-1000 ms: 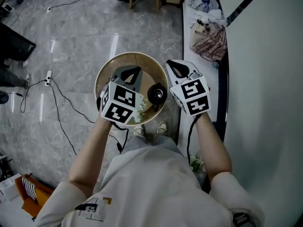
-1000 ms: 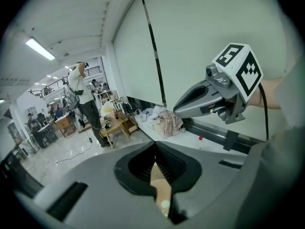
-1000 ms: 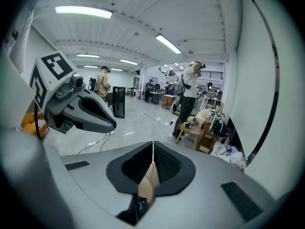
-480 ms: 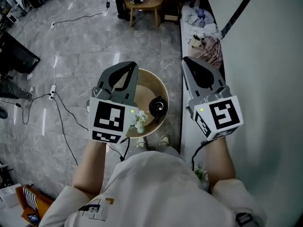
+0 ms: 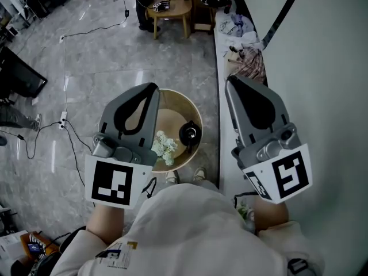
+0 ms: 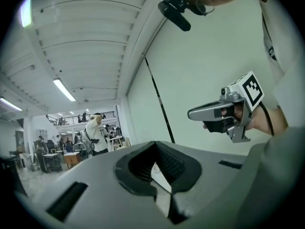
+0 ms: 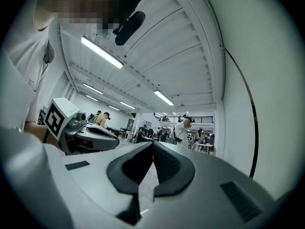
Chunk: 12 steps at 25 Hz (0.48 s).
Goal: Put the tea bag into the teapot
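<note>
Counted: two grippers, one teapot [image 5: 190,134], one round tabletop [image 5: 197,112], one pale green-white cluster [image 5: 164,148]. The left gripper [image 5: 151,88] and right gripper [image 5: 230,80] were both raised, jaws closed tip to tip with nothing between them. The black teapot stood on the tabletop well below, between the two grippers, beside the cluster. No tea bag could be made out with certainty.

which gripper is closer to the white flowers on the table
Left. The left gripper is raised just left of the white flowers; the right gripper is raised farther right, beyond the teapot.
</note>
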Each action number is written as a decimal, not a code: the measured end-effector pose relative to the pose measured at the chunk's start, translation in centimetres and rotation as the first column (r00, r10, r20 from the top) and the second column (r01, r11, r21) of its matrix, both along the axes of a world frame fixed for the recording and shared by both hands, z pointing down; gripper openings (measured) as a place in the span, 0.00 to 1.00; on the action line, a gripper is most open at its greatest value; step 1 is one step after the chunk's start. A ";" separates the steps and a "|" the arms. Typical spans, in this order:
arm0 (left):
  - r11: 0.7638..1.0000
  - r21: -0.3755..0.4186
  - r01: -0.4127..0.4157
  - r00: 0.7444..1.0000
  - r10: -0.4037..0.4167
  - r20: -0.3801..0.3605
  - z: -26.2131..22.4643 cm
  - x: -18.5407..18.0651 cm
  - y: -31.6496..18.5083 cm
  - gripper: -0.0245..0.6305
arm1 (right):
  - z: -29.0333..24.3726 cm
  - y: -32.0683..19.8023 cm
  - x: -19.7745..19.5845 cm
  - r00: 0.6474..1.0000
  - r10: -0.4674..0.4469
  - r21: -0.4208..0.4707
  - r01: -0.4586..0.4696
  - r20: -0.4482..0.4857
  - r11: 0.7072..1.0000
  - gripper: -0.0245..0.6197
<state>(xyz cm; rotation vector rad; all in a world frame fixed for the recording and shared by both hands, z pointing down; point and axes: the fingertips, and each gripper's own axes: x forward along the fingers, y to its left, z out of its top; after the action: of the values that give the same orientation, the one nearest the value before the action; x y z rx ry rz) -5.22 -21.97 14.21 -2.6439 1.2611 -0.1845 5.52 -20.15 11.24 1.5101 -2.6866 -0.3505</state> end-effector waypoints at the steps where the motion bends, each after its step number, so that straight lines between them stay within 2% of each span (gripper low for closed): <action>1: 1.000 0.012 0.002 1.000 -0.002 0.006 -0.1 0.0 0.3 0.05 | -0.3 0.4 0.0 1.000 -0.004 0.006 0.004 0.003 1.000 0.05; 6: 0.999 0.031 0.008 0.998 -0.010 0.062 1.5 0.2 0.7 0.05 | 0.1 1.3 -0.3 0.999 -0.019 0.017 0.020 -0.026 1.000 0.05; 12: 1.000 -0.006 0.009 0.998 -0.009 0.068 3.0 -0.3 1.3 0.05 | 3.0 1.4 -0.7 1.000 0.007 -0.066 -0.009 -0.030 0.998 0.05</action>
<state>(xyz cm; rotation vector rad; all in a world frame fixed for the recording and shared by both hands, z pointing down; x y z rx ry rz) -5.54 -20.62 17.26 -2.6141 1.2533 -0.2776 4.85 -18.74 14.21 1.4859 -2.6413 -0.2786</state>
